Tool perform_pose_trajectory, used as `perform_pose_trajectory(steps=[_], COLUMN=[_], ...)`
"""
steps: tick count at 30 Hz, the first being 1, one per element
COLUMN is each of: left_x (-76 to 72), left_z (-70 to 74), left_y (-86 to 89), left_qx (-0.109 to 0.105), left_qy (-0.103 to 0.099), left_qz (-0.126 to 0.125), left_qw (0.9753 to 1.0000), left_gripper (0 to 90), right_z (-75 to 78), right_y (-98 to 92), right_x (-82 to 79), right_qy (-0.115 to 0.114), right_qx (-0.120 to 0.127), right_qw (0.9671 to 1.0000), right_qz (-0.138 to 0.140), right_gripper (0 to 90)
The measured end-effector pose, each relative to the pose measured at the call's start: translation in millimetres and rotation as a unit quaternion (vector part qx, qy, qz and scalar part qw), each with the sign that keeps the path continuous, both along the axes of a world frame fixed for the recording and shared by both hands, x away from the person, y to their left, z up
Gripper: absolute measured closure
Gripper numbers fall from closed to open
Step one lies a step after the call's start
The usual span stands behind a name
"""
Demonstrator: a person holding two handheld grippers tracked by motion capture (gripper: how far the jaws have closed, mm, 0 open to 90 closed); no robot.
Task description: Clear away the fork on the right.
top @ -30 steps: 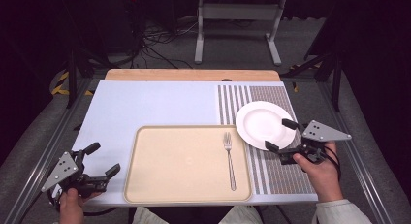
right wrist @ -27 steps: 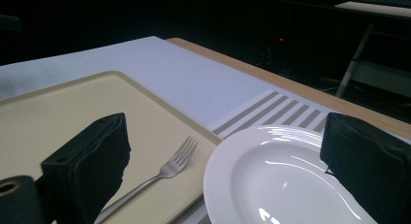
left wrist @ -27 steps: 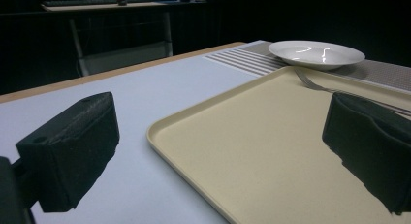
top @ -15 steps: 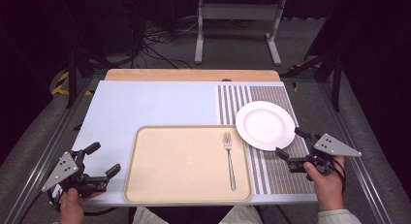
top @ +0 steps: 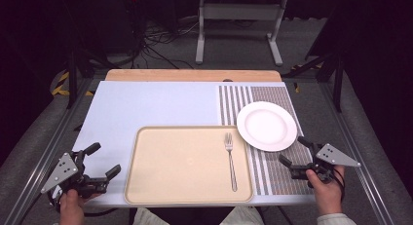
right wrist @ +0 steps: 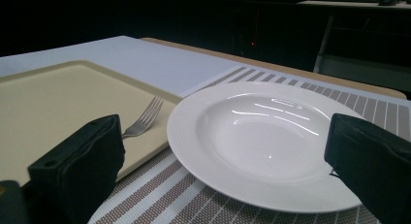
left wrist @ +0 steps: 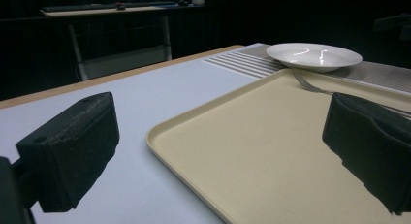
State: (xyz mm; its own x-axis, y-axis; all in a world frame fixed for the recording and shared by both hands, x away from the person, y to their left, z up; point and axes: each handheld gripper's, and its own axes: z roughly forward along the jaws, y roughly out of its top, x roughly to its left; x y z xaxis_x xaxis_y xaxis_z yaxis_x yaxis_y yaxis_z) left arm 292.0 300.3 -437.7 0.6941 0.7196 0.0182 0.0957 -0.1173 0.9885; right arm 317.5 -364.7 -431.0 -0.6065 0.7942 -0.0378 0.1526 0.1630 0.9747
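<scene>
A beige tray [top: 185, 161] lies at the table's front middle, with a metal fork [top: 230, 159] along its right side. A white plate [top: 266, 125] rests on the striped placemat [top: 272, 174] just right of the tray. My left gripper [top: 102, 159] is open at the front left corner, a little left of the tray [left wrist: 271, 151], with nothing between its jaws. My right gripper [top: 293, 150] is open at the front right, just in front of the plate [right wrist: 261, 136] and apart from it. The fork [right wrist: 143, 118] shows beside its left jaw, and the plate [left wrist: 314, 56] sits far off in the left gripper view.
A pale blue mat [top: 151, 108] covers the left and middle of the table. A wooden strip [top: 195, 75] runs along the far edge. Metal rails [top: 39, 152] flank the table. A stand's legs [top: 234, 32] and cables lie on the floor beyond.
My right gripper has drawn back from the plate's front right rim toward the table's front edge. The plate, fork, tray and left gripper have stayed put.
</scene>
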Motion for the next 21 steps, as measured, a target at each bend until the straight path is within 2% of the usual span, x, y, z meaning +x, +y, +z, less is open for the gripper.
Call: perform_pose_trajectory(steps=[4,10,21], left_x=[-0.1,-2.1,-0.5], left_z=[0.4,1.7,0.7], left_y=[0.7,1.8,1.2], left_qx=[0.002,-0.007,-0.009], left_qy=[-0.001,-0.010,-0.006], left_qz=[-0.003,-0.007,-0.007], left_qw=[1.0000,0.9999,0.9999], left_gripper=[0.3,0.3,0.3], right_z=[-7.4,-19.4,-21.0], right_y=[-3.2,-7.1,-6.6], right_x=[0.5,1.6,2.7], right_qy=[0.003,0.020,0.028], right_qx=[0.006,-0.002,-0.006], right_qw=[1.0000,0.9997,0.9995], right_qz=[-0.002,-0.012,-0.013], right_gripper=[1.5,1.8,1.8])
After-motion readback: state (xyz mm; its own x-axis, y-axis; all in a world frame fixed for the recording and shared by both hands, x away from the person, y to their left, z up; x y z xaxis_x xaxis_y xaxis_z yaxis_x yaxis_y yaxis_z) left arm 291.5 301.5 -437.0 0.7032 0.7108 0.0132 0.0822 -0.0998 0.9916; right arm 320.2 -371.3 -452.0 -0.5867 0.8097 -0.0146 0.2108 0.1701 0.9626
